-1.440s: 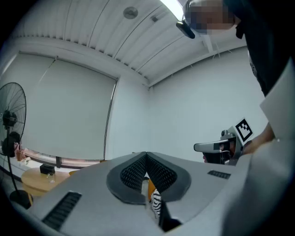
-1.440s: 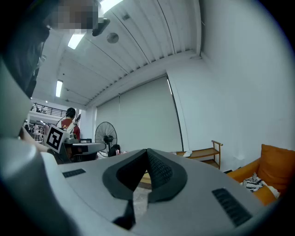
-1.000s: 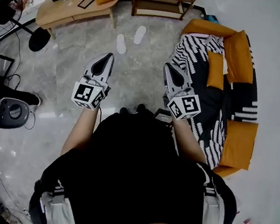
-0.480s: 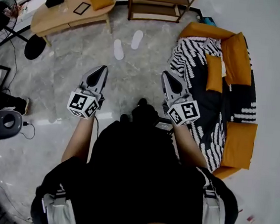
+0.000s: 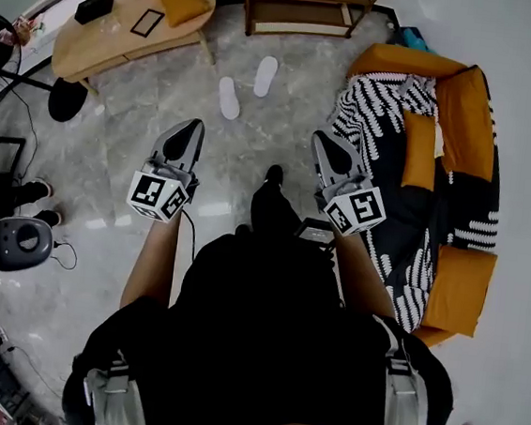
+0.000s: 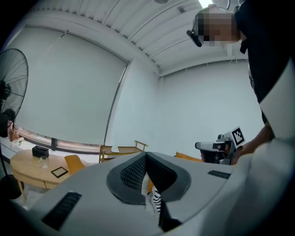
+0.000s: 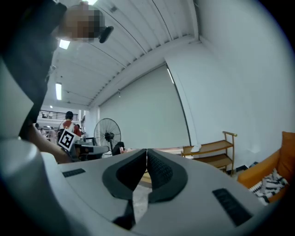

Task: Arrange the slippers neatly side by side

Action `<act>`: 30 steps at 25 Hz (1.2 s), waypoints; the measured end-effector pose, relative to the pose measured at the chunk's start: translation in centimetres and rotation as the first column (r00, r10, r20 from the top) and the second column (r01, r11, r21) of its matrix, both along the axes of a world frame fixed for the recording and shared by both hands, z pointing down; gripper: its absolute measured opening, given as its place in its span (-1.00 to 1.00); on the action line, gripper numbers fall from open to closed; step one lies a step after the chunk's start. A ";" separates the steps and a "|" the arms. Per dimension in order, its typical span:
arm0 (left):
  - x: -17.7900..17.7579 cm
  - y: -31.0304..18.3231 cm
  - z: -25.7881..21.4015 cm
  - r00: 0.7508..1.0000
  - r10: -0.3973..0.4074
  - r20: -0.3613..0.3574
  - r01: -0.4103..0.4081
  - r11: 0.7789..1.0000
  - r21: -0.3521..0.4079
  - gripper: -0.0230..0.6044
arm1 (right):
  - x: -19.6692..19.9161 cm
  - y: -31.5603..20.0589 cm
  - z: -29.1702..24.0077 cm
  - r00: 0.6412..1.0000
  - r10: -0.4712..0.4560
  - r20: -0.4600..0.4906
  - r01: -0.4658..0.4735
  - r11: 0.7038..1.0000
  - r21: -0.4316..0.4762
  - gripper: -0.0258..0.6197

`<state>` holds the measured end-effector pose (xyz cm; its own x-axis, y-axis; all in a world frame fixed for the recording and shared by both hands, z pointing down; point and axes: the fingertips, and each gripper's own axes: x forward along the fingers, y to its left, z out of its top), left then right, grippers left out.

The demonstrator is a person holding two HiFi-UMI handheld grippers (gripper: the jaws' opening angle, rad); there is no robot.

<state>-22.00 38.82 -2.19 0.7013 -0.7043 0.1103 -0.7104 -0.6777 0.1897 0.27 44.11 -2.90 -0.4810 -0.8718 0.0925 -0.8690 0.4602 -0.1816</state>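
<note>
Head view: a grey marbled stone floor [image 5: 123,135] is seen below the person, bordered at the right by a low orange sofa [image 5: 465,105] draped with a black-and-white patterned blanket [image 5: 379,115]. At the far side it is bordered by an oval pale wooden table [image 5: 106,25] and an open brown wooden shelf [image 5: 305,13]. The left gripper [image 5: 195,126] and the right gripper [image 5: 321,137] are held out level, side by side. Both pairs of jaws are pressed together with nothing between them.

The two white flat slippers [image 5: 228,97] are found on the floor ahead, between table and shelf, well apart from both grippers. They lie near each other but splayed, one set farther back than the other.

The step in hand is judged to be the approach. It is best done if the grippers are lowered toward the floor and the jaws are opened before contact. One slipper is best taken per gripper at a side edge, so that each can be turned parallel and the heels brought level.
</note>
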 end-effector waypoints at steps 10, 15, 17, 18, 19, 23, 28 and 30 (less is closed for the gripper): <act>4.6 -13.4 2.6 0.999 -0.035 0.030 0.037 0.997 -0.073 -0.88 | 3.4 -14.2 3.2 0.988 -0.157 -0.011 0.157 0.987 -0.041 -0.83; 5.2 -18.1 4.4 0.998 -0.049 0.033 0.052 0.994 -0.094 -0.88 | 3.7 -19.9 5.5 0.985 -0.172 -0.010 0.171 0.983 -0.064 -0.83; 5.5 -20.1 5.6 0.999 -0.035 0.029 0.038 0.994 -0.104 -0.88 | 4.1 -22.6 6.7 0.991 -0.134 -0.013 0.133 0.988 -0.081 -0.83; 5.7 -21.3 6.3 0.999 -0.021 0.025 0.024 0.994 -0.110 -0.88 | 4.4 -24.1 7.5 0.994 -0.109 -0.012 0.108 0.990 -0.092 -0.83; 6.0 -22.4 7.1 1.000 -0.003 0.022 0.005 0.993 -0.115 -0.88 | 4.6 -25.6 8.4 0.996 -0.084 -0.012 0.083 0.991 -0.104 -0.83; 7.0 -27.4 11.1 0.996 0.081 0.044 -0.075 0.989 -0.128 -0.88 | 4.8 -31.5 11.7 0.999 -0.022 -0.044 0.016 0.990 -0.139 -0.83; 7.6 -34.0 15.7 0.992 0.106 0.071 -0.097 0.987 -0.128 -0.88 | 4.4 -38.1 15.2 0.998 0.022 -0.060 -0.032 0.985 -0.170 -0.83; 8.2 -36.2 17.7 0.990 0.108 0.090 -0.093 0.984 -0.154 -0.88 | 4.2 -40.3 16.9 0.998 0.025 -0.065 -0.037 0.982 -0.185 -0.83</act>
